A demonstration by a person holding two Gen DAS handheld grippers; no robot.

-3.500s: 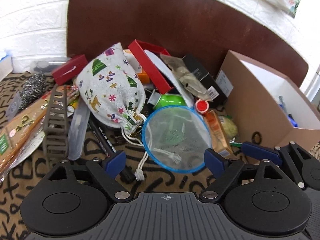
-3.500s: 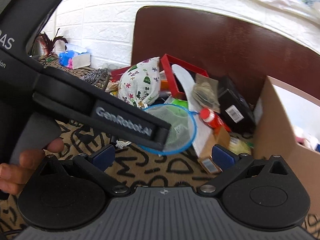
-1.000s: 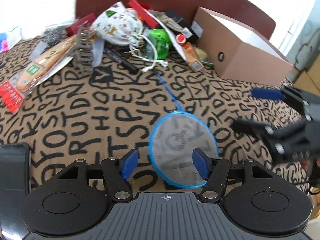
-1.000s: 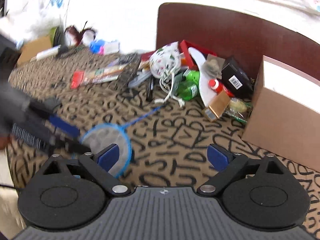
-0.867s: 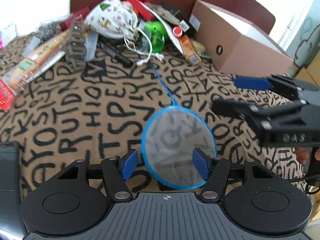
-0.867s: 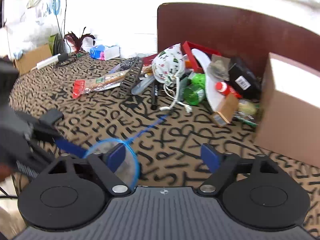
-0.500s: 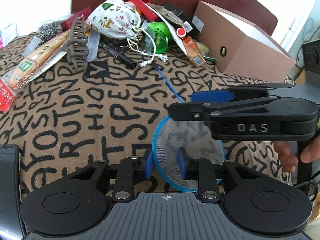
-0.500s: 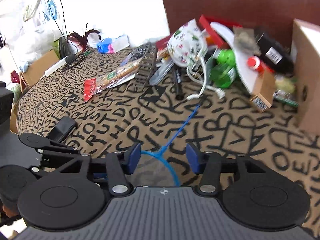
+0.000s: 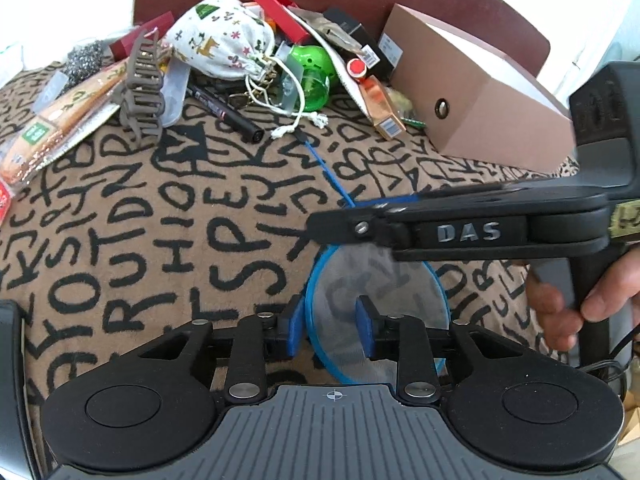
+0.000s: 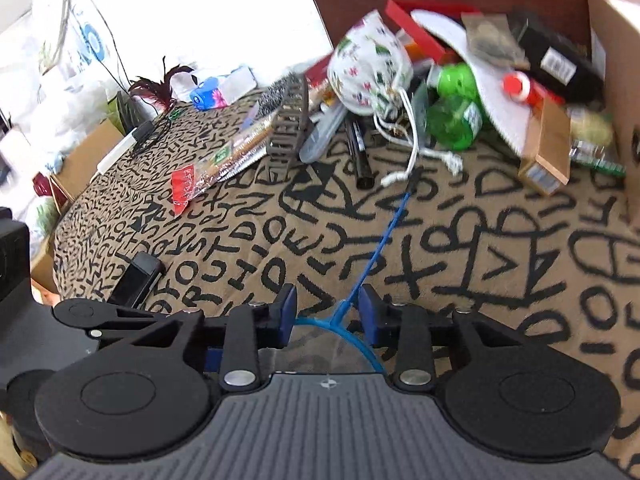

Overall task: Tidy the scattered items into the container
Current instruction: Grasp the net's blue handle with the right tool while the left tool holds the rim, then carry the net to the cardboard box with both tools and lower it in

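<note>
Your left gripper (image 9: pixel 329 330) clamps the blue net's (image 9: pixel 380 304) near rim; your right gripper (image 10: pixel 327 314), jaws just closing, straddles its far-pointing handle without pressing it.

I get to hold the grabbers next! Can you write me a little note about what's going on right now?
Left tool: its fingers straddle the blue net's hoop rim; whether they pinch it is unclear.
Right tool: jaws just closing around the net where handle meets hoop; not clearly pinching yet.
Net lies on the lettered cloth, away from the cardboard box.
Done: nothing seen going in.
Left: box the net, then the pile: pouch, green bottle, markers, hair clip.
</note>
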